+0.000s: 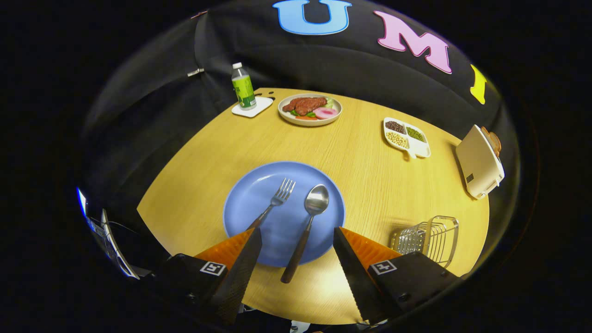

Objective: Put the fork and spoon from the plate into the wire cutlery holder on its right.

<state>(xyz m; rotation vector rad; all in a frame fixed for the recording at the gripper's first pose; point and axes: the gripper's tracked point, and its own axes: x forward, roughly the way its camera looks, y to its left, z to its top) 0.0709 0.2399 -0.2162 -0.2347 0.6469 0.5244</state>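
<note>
A blue plate (259,208) lies on the round wooden table just ahead of my fingers. On it rest a fork (276,200) on the left and a spoon (314,203) on the right, both with dark handles. The spoon's handle runs off the plate's near rim into the gap between my fingers. The fork's handle end is hidden behind my left finger. My gripper (297,235) hovers open above the plate's near edge, holding nothing. The wire cutlery holder (428,238) stands to the right of the plate, just beyond my right finger.
At the table's far side stand a green-labelled bottle (243,87) on a white coaster, a plate of food (310,109), and a divided white dish of beans (407,136). A cream toaster (480,165) sits at the right edge. Bare wood lies between plate and holder.
</note>
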